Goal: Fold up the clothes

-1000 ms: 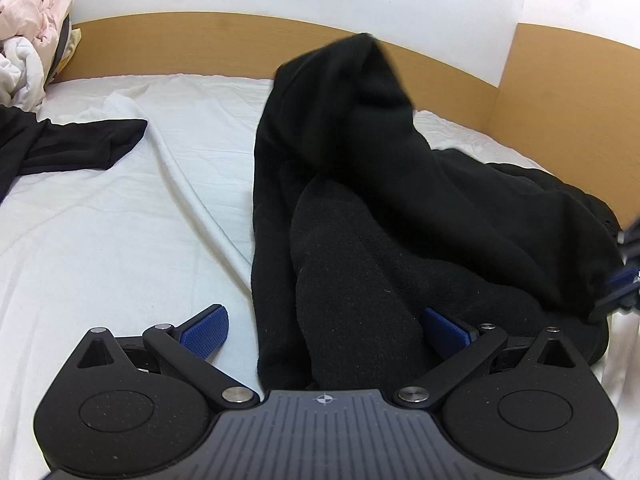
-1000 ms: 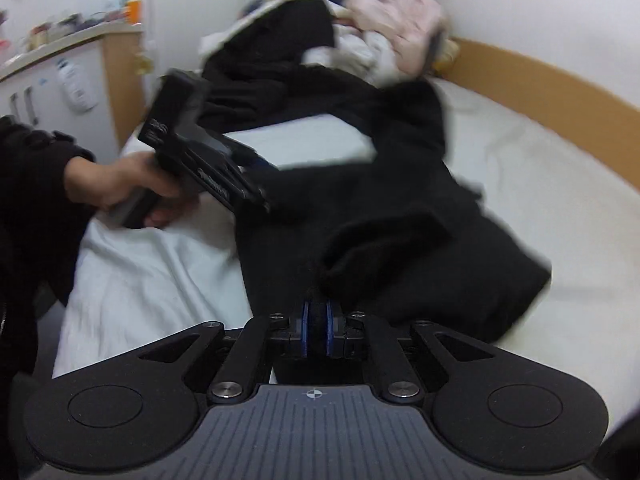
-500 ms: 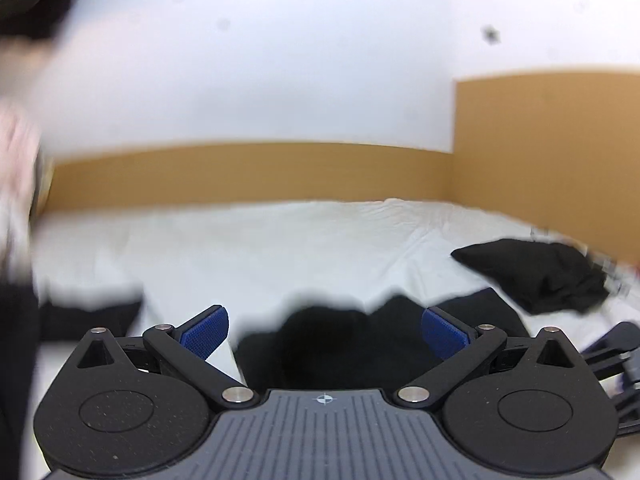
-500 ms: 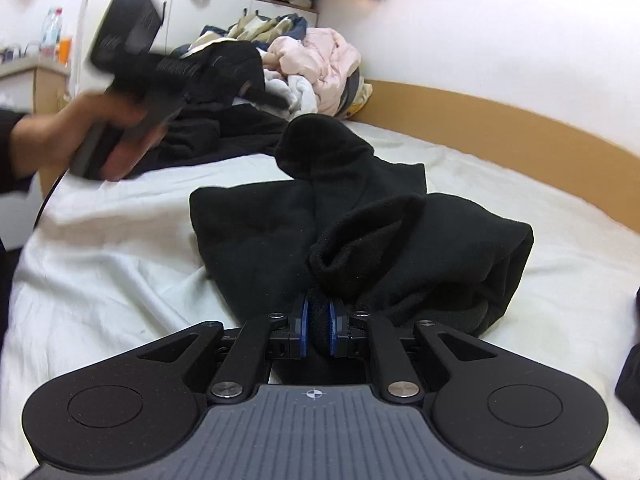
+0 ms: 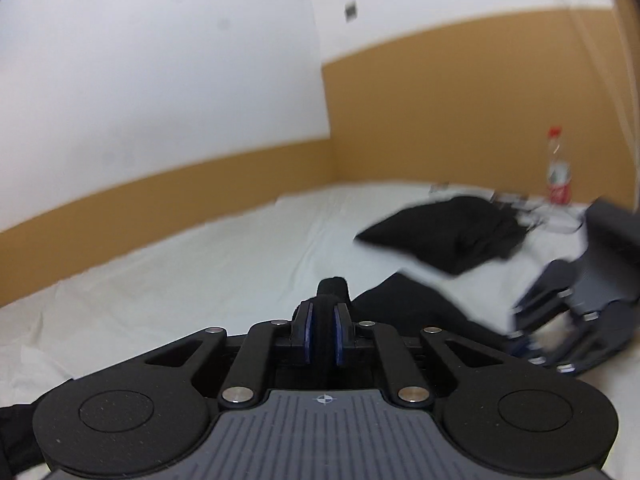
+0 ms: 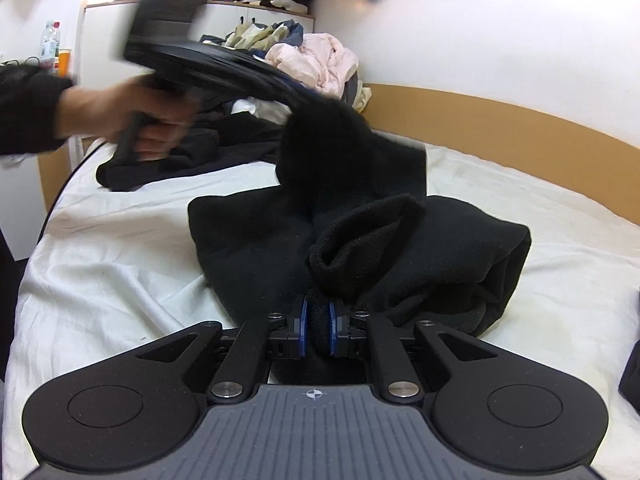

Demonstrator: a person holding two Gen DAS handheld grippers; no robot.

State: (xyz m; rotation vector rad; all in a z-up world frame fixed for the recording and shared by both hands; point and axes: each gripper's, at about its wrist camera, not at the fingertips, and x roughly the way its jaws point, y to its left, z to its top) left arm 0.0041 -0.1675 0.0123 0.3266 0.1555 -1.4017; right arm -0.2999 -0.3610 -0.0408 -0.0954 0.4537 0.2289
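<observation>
Now the soft black fleece garment (image 6: 360, 236) lies bunched near the middle of the white-sheeted bed (image 6: 120, 248). Both the left gripper (image 5: 322, 334) and right gripper (image 6: 318, 330) pinch folds of it. Thick and limp, it will likely sag, so edges or corners suit gripping best.

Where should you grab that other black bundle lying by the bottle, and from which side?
Probably the pointed corner of the black bundle, coming in low from the open sheet side. That corner sticks out thin; the rest looks bunched and thick, with clutter and the bottle behind.
</observation>
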